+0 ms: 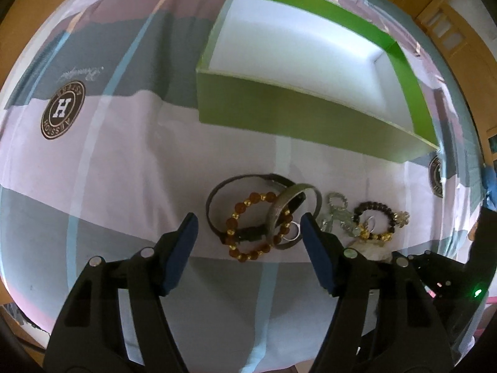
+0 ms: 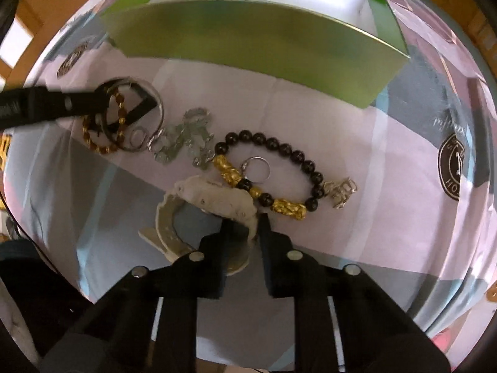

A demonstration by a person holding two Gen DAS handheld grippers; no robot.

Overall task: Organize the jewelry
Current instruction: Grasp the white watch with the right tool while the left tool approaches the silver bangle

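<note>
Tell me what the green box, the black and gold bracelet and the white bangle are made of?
Green box: looks like cardboard, with thin flat walls, sharp folded edges, a slightly glossy green outside and a white inside. Black and gold bracelet: shiny round black beads, maybe stone or glass, plus carved gold-coloured pieces that gleam like metal. White bangle: matte, off-white and carved, perhaps plastic, bone or resin; hard to tell.

Black left gripper (image 1: 248, 227), blue pads (image 1: 181, 253), silver screws
</note>
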